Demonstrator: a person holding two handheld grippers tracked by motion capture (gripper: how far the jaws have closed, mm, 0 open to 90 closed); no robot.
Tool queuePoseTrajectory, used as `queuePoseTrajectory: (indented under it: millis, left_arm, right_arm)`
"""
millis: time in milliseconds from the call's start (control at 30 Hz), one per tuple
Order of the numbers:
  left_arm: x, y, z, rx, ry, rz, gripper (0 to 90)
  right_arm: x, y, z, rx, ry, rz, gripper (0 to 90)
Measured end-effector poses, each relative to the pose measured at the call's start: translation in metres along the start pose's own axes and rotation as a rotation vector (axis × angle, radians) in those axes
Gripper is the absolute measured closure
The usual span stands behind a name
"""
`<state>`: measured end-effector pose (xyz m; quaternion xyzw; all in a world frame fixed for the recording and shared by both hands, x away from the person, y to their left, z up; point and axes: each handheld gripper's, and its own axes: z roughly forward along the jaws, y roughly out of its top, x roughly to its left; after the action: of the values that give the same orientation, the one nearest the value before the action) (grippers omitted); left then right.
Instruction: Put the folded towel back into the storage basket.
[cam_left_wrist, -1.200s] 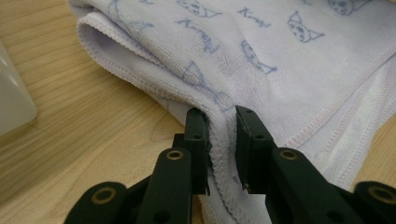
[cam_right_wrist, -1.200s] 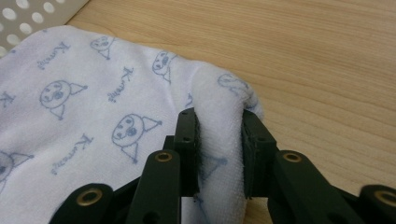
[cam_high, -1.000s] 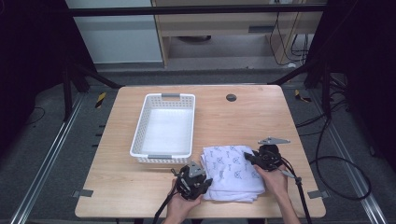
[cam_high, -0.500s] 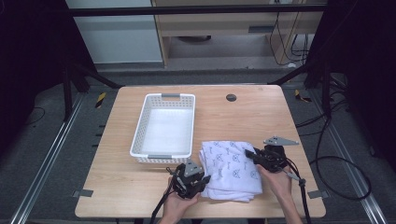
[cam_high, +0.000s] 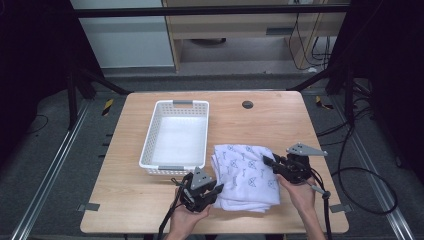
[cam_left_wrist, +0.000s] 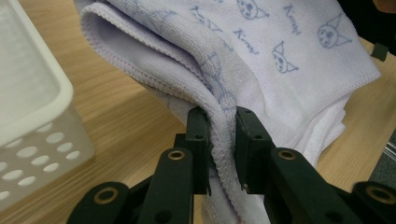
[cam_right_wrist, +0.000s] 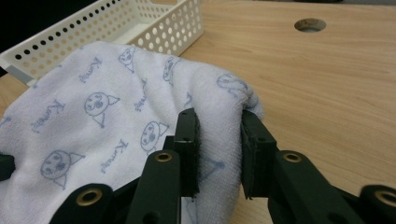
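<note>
A folded white towel with blue prints lies at lower centre of the table, right of the white basket, its long axis running from the near edge toward the far side. The left gripper pinches its lower-left edge; the right gripper is clamped on its right edge.

A wooden table carries a white basket and, just beside it, a folded printed towel.

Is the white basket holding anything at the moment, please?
No, the basket is bare inside; the towel lies on the table beside it.
</note>
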<state>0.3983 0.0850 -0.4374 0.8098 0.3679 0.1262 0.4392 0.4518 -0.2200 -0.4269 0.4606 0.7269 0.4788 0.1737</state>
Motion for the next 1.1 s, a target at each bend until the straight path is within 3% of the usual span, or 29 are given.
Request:
queuePoseTrajectory:
  millis: [333,1100]
  left_arm:
    - [0.005,0.010,-0.017,-0.043,-0.003,-0.003,76.5]
    - [0.012,0.023,-0.037,-0.100,0.018,-0.002,76.6]
  right_arm:
    - [0.009,0.011,-0.008,-0.054,0.009,-0.016,71.8]
    - [0.027,0.034,-0.010,-0.113,-0.001,-0.063,71.9]
